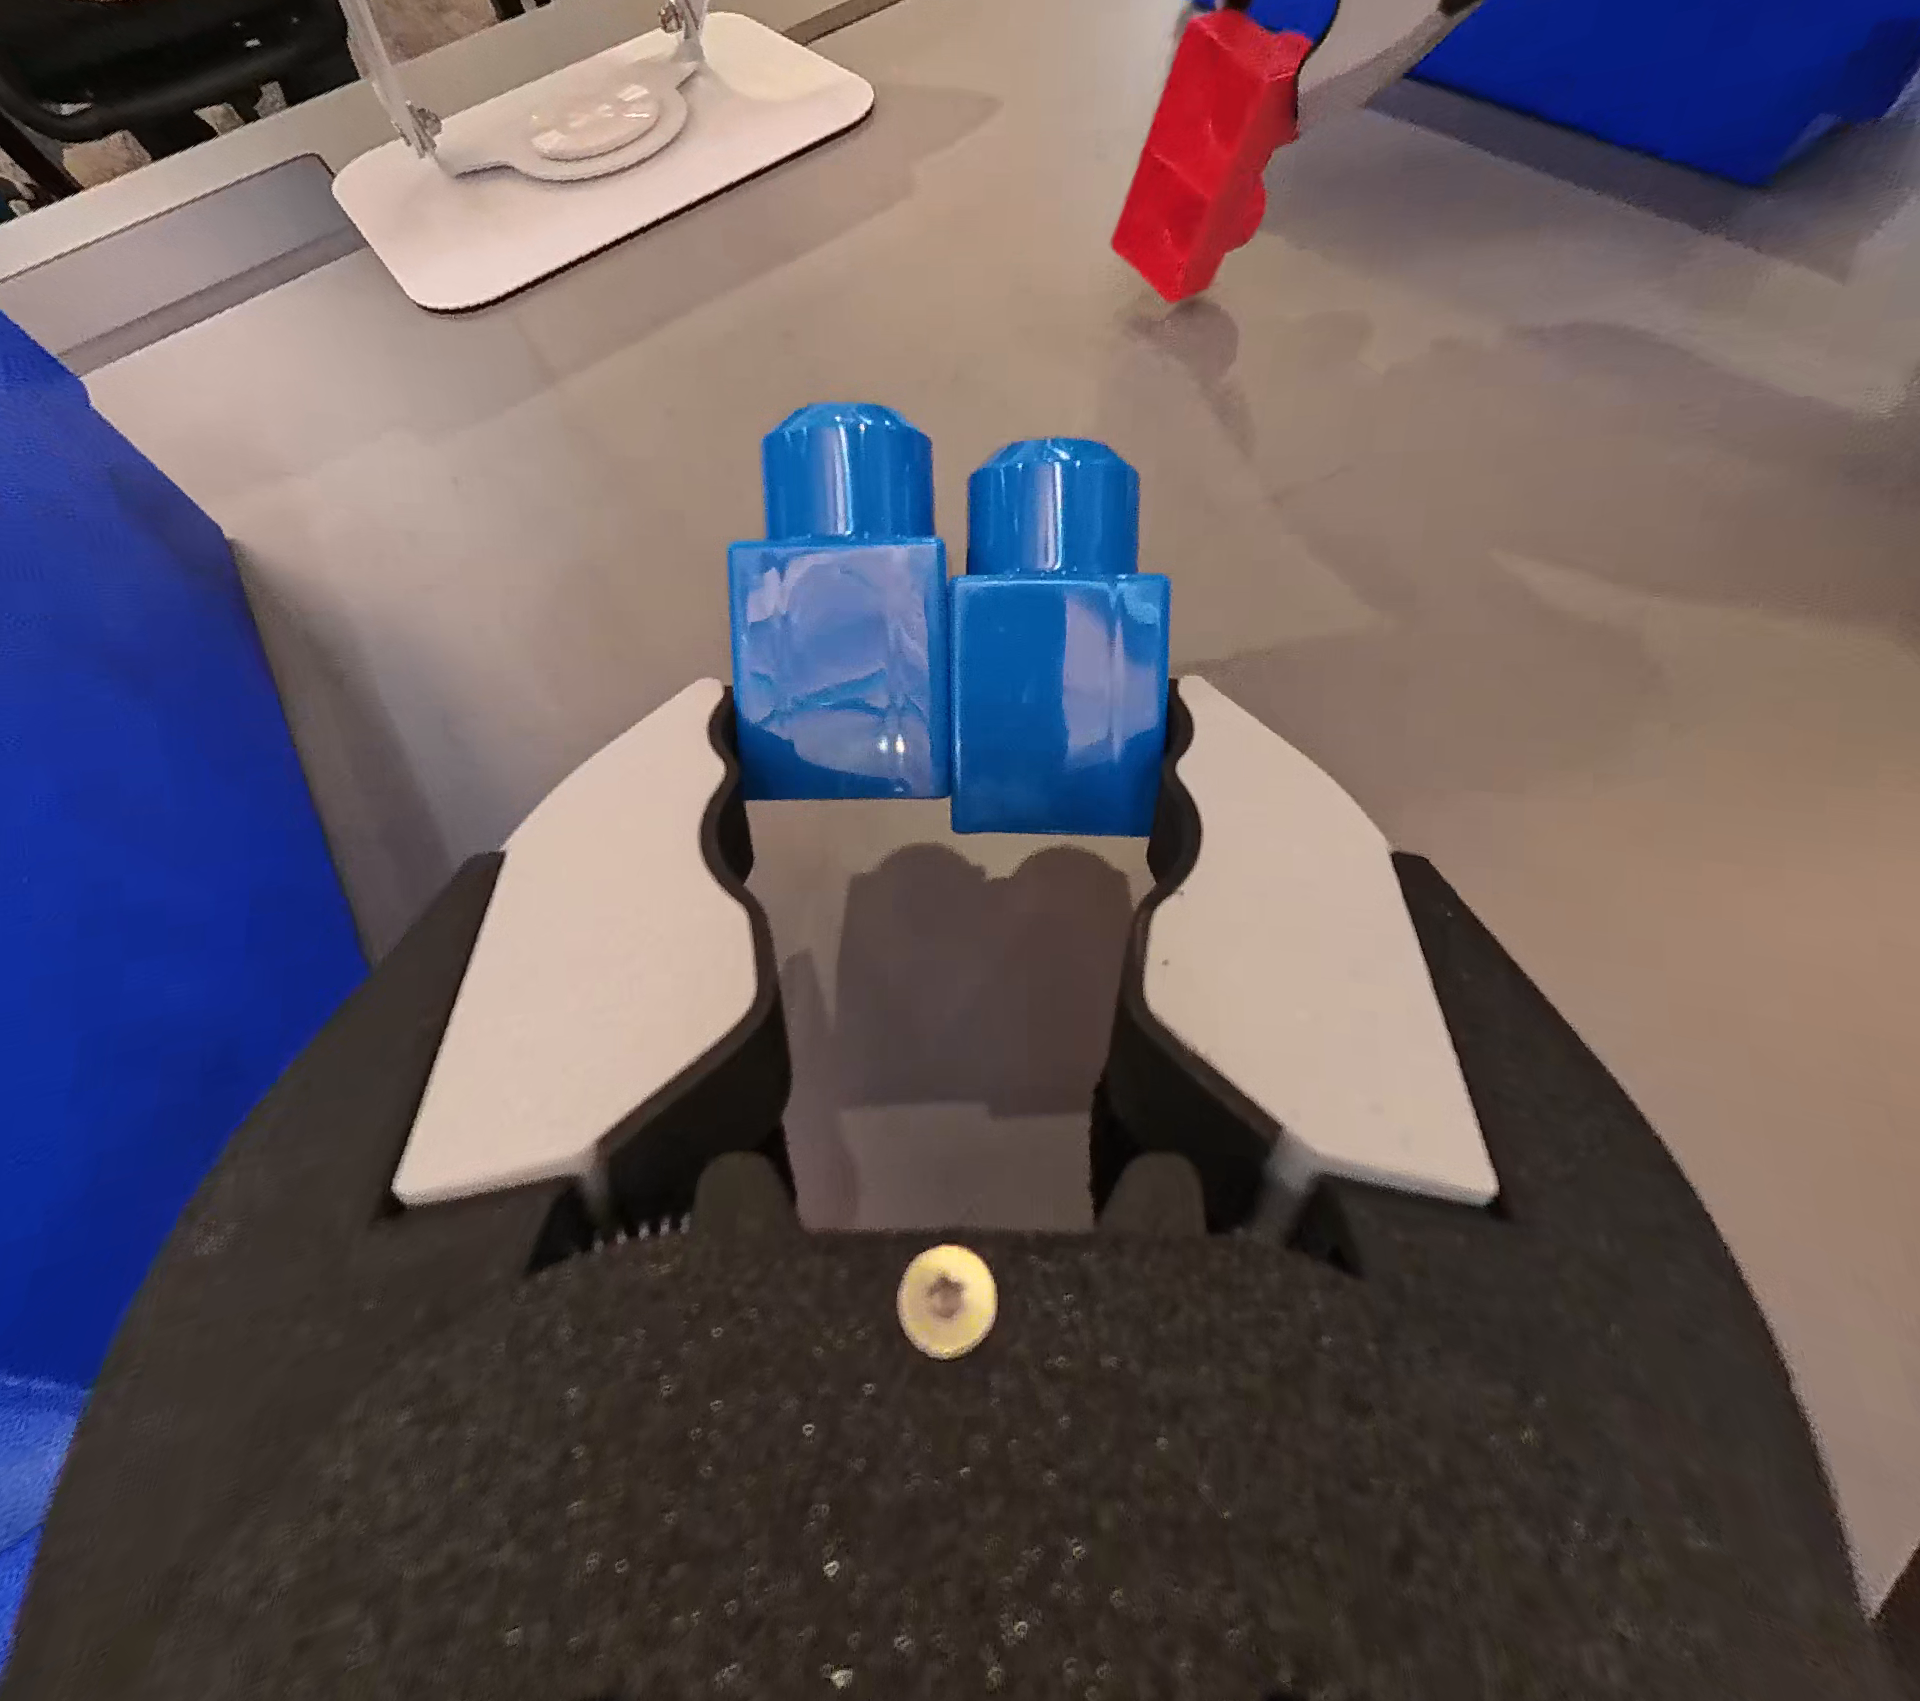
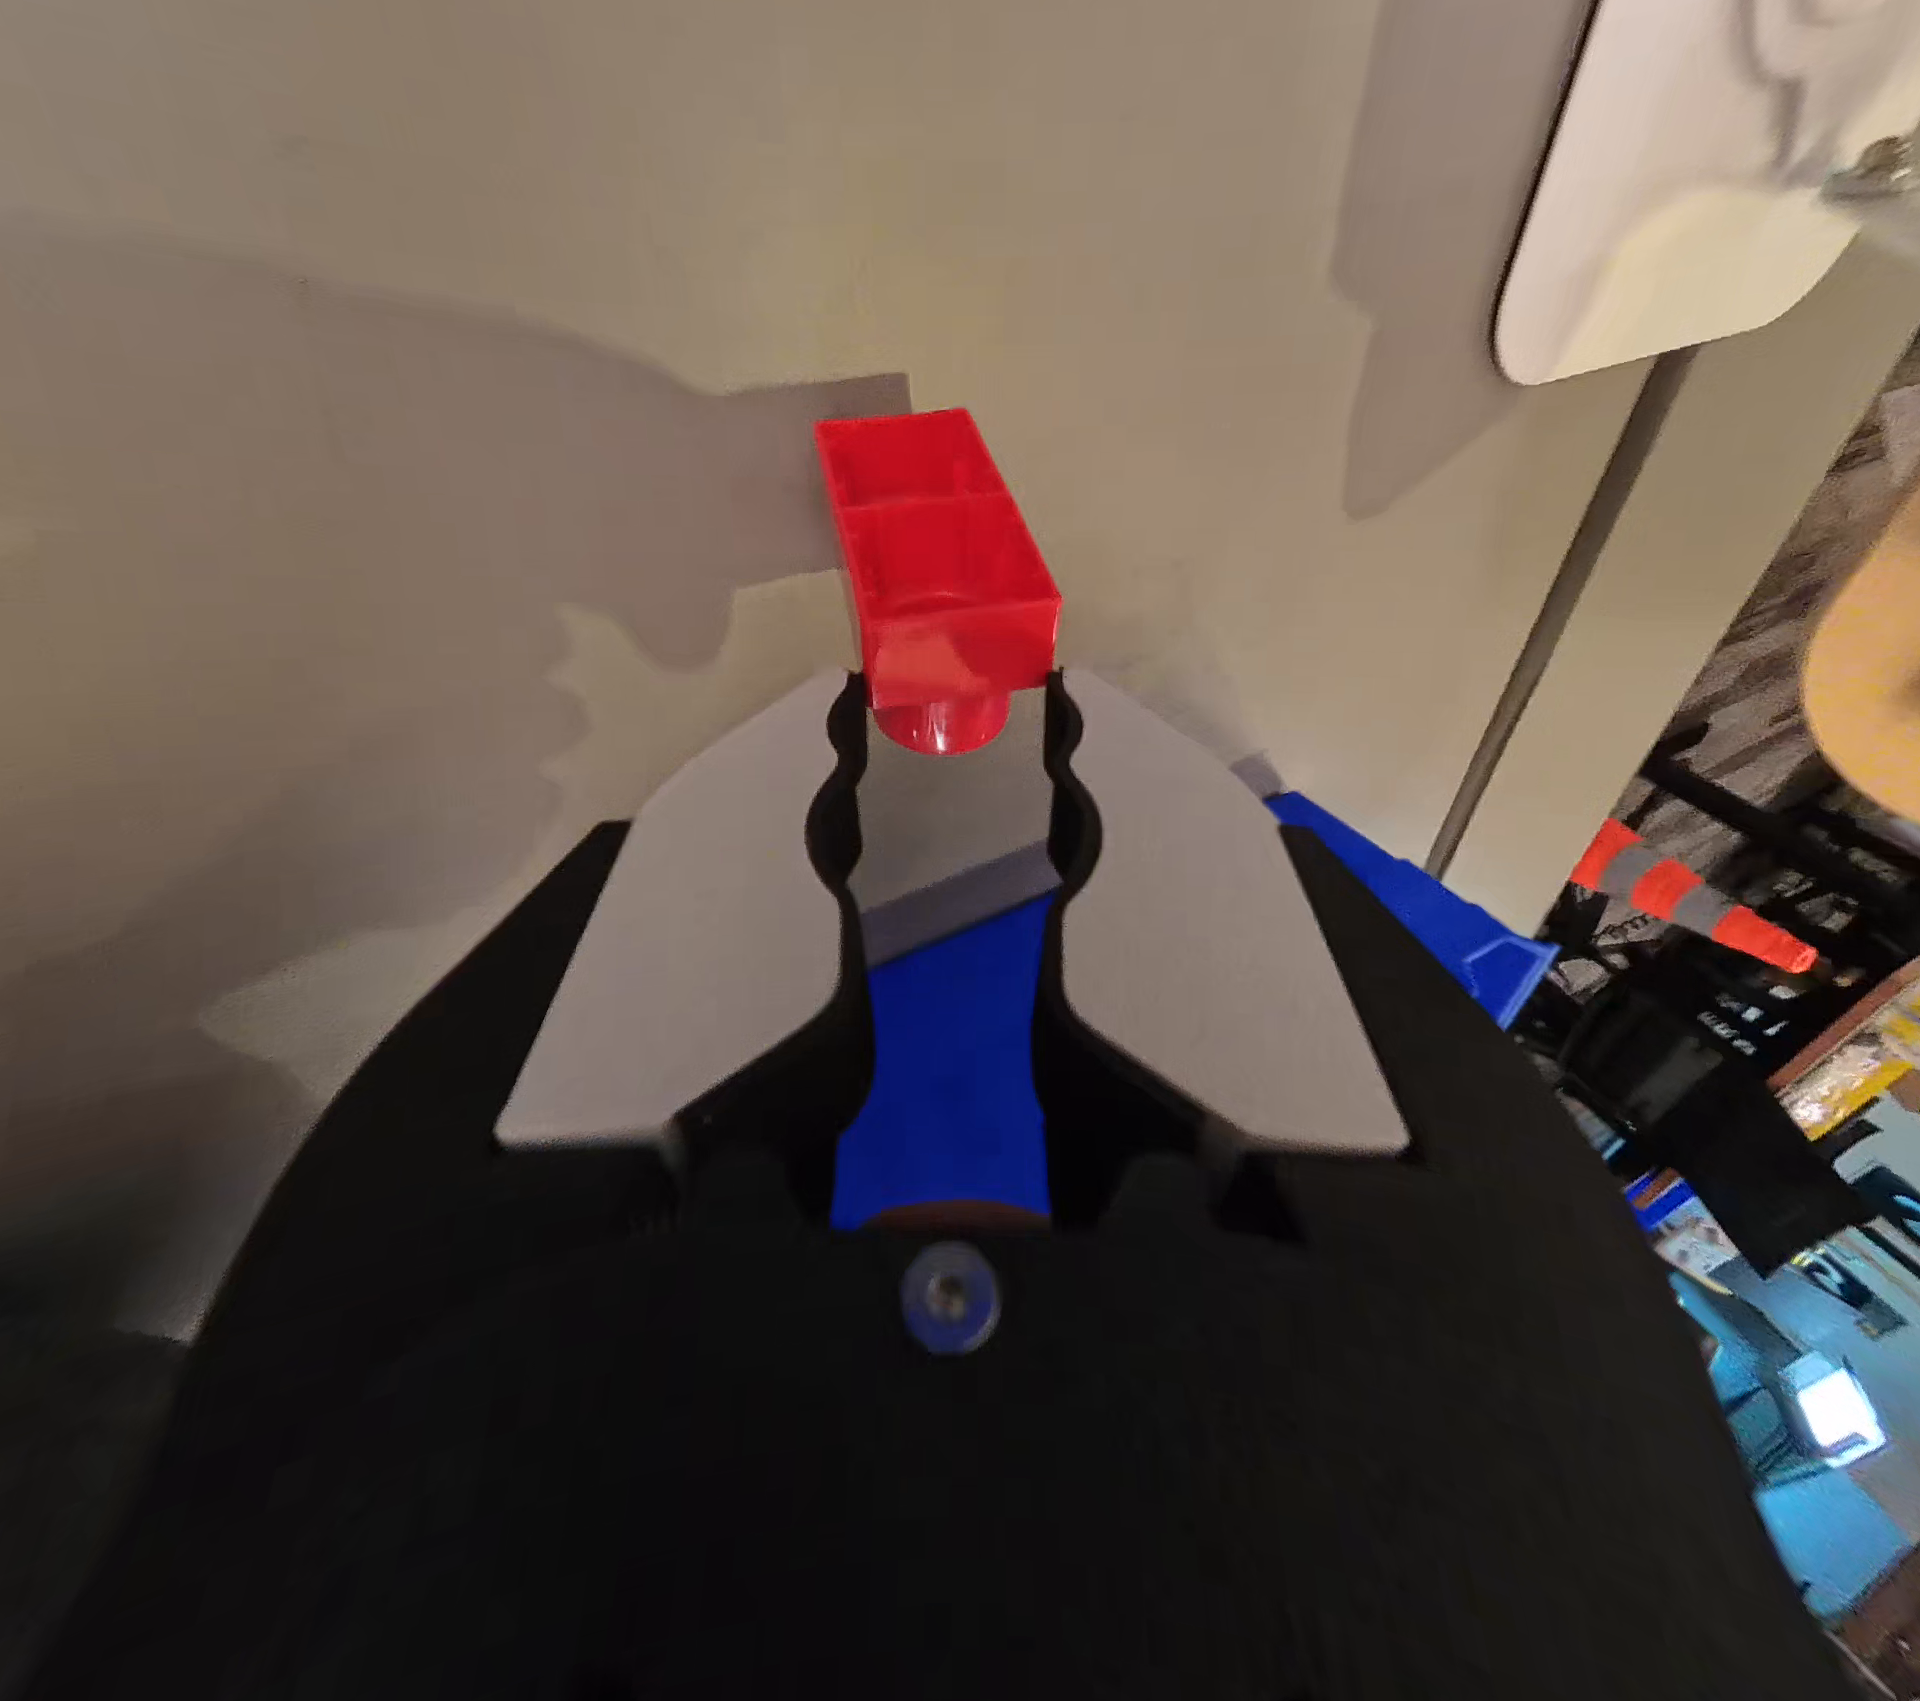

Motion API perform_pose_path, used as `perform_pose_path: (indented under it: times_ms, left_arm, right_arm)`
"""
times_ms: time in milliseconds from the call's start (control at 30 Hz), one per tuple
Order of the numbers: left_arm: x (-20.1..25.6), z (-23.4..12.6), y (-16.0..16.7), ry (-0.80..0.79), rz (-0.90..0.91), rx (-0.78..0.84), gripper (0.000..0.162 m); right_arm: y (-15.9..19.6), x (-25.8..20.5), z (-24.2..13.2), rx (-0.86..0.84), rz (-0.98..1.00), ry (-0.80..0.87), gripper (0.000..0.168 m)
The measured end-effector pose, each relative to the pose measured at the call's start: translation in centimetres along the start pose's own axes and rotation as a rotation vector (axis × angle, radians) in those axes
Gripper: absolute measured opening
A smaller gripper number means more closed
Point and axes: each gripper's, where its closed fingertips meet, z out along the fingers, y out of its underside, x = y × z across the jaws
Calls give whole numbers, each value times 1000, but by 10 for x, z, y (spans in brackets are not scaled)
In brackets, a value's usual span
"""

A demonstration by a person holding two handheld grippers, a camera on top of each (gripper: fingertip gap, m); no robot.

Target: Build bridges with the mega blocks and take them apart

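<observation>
Each tool — left tool (image 1: pixel 948 752), right tool (image 2: pixel 956 690) — has a black, grainy body, two pale grey fingers (image 1: pixel 613 955) with wavy black pads (rubbery-looking), and one central screw (image 1: pixel 947 1317).

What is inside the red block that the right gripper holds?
The red block shows its hollow underside: two empty compartments split by a wall. The right gripper covers its near end, so that part stays hidden.

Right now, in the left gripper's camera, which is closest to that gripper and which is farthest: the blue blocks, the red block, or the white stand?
1. Blue blocks: between the left gripper's fingertips.
2. Red block: farther off, upper right, held by the right gripper.
3. White stand: farthest, upper left on the table.
</observation>
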Motion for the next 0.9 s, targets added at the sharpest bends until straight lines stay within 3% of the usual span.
perform_pose_path:
  times_ms: [200, 300, 367, 500, 600, 700, 800, 900]
  left_arm:
    - [-2, -3, 9, -7, 1, -19, 75]
    - [-3, -5, 10, -7, -1, -21, 75]
    - [-2, -5, 12, -4, 0, -28, 75]
    - [-1, -6, 13, -4, 3, -28, 75]
    - [2, -4, 13, 5, 10, -35, 75]
    - [5, -3, 13, 16, 21, -37, 75]
    - [7, -1, 13, 20, 34, -41, 75]
    - [10, 0, 13, 26, 45, -44, 75]
  right_arm:
    - [-11, 1, 9, -5, 7, -56, 34]
    - [-23, 3, 4, 98, 34, -62, 38]
    - [-29, 9, -9, 238, 127, -54, 43]
    - [-41, 19, -42, 772, 523, -107, 54]
    - [-27, 18, -27, 976, 852, -209, 58]
    - [-13, 6, -5, 909, 942, -190, 59]
    - [-3, -7, 15, 728, 879, -88, 69]
    - [-15, -12, 36, 680, 792, -90, 71]
